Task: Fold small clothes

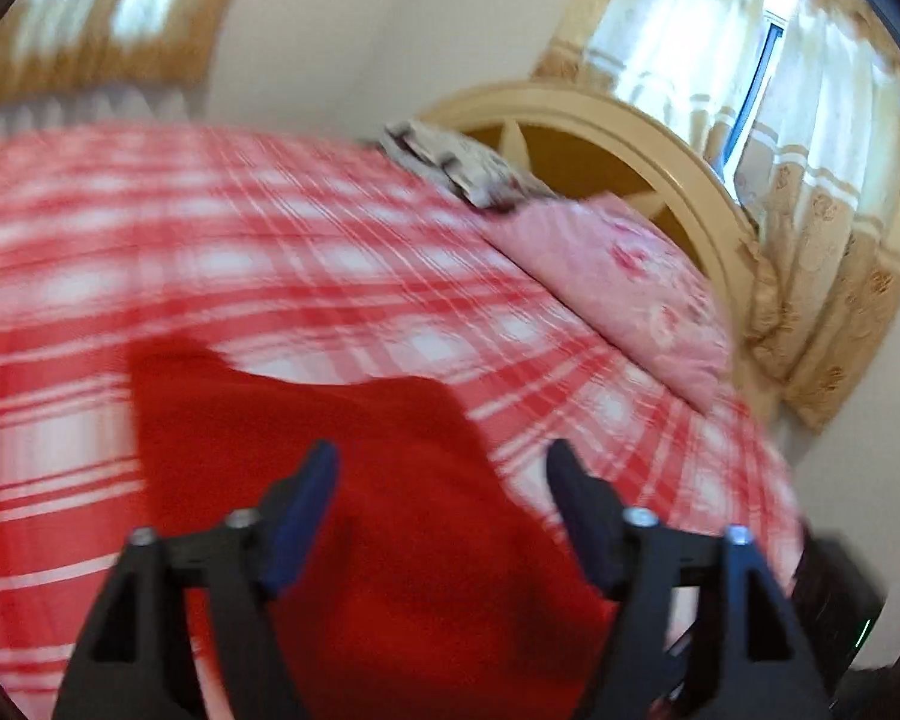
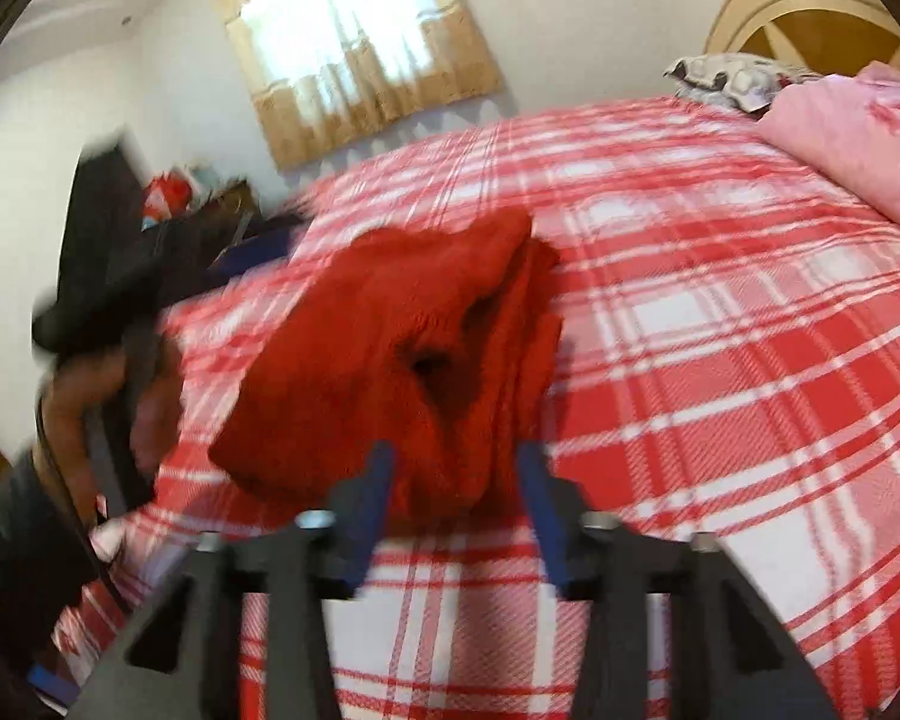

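Note:
A red knitted garment (image 2: 402, 354) lies bunched and partly folded on the red-and-white plaid bedspread (image 2: 720, 360). In the left wrist view the garment (image 1: 390, 510) fills the space under and between the fingers. My left gripper (image 1: 441, 468) is open just above the garment, holding nothing; it also shows blurred at the left of the right wrist view (image 2: 132, 276). My right gripper (image 2: 456, 468) is open, its blue-padded fingers astride the garment's near edge, not closed on it. Both views are motion-blurred.
A pink pillow (image 1: 630, 276) and a grey patterned pillow (image 1: 468, 168) lie against the cream round headboard (image 1: 660, 150). Curtained windows (image 2: 354, 42) are behind the bed. Clutter on dark furniture (image 2: 168, 198) stands left of the bed. The bedspread (image 1: 210, 240) stretches wide.

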Demonstrator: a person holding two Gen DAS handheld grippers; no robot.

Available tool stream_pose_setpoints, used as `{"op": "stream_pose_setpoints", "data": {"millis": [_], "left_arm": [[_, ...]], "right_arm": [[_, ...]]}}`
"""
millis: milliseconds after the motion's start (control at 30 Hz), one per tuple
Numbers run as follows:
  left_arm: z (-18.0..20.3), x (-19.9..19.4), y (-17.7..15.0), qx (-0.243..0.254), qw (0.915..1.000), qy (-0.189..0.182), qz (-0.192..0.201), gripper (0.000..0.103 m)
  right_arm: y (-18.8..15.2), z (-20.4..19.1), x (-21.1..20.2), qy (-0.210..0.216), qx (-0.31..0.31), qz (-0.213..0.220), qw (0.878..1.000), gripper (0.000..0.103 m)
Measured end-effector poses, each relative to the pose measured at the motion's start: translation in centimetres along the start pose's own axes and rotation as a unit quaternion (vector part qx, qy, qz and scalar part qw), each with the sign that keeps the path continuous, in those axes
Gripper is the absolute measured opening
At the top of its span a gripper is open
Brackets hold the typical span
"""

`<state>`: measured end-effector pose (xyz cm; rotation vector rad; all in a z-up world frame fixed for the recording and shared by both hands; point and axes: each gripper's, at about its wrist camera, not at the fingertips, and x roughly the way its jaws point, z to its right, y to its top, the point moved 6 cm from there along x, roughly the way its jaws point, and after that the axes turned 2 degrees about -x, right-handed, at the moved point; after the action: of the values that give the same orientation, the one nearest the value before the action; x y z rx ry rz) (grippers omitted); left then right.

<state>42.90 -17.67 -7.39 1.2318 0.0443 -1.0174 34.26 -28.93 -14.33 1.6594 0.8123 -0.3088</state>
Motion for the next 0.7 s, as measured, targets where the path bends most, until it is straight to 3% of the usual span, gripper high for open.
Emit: {"op": "stream_pose_setpoints", "data": {"millis": [167, 233, 267, 300, 333, 500, 533, 600, 667, 700], "left_arm": [[-3.0, -3.0, -2.9, 0.015, 0.9982, 0.055, 0.018, 0.081], [-3.9, -3.0, -4.3, 0.02, 0.9969, 0.075, 0.014, 0.084], [-4.0, -2.7, -4.8, 0.019, 0.9967, 0.078, 0.009, 0.084], [-4.0, -2.3, -5.2, 0.018, 0.9967, 0.08, 0.003, 0.084], [-4.1, -2.0, -5.6, 0.017, 0.9966, 0.08, -0.003, 0.084], [-3.3, -0.9, -6.6, 0.032, 0.9954, 0.088, -0.02, 0.086], [-3.1, -1.0, -6.6, 0.035, 0.9954, 0.087, -0.019, 0.092], [-3.4, -1.0, -7.2, 0.037, 0.9945, 0.091, -0.036, 0.101], [-3.8, -0.5, -8.2, 0.03, 0.994, 0.086, -0.06, 0.101], [-4.1, -0.1, -8.5, 0.022, 0.9934, 0.082, -0.076, 0.101]], "right_arm": [[3.4, -0.6, 1.3, 0.029, 0.014, -0.001, 0.999, 0.049], [4.3, -1.4, 3.4, 0.045, 0.012, -0.029, 0.998, 0.048], [4.5, -1.4, 4.3, 0.046, 0.018, -0.041, 0.998, 0.044], [4.6, -1.1, 5.3, 0.031, 0.025, -0.053, 0.998, 0.021], [4.8, -0.6, 5.8, 0.009, 0.026, -0.056, 0.998, 0.011], [3.6, 2.3, 5.4, -0.043, 0.052, -0.055, 0.996, 0.009], [3.2, 2.6, 5.7, -0.048, 0.047, -0.062, 0.996, 0.009], [3.3, 2.5, 5.9, -0.046, 0.039, -0.066, 0.996, 0.01], [4.2, 1.9, 5.8, -0.038, 0.034, -0.069, 0.996, 0.012], [5.1, 1.4, 5.5, -0.034, 0.028, -0.064, 0.997, 0.019]]}}
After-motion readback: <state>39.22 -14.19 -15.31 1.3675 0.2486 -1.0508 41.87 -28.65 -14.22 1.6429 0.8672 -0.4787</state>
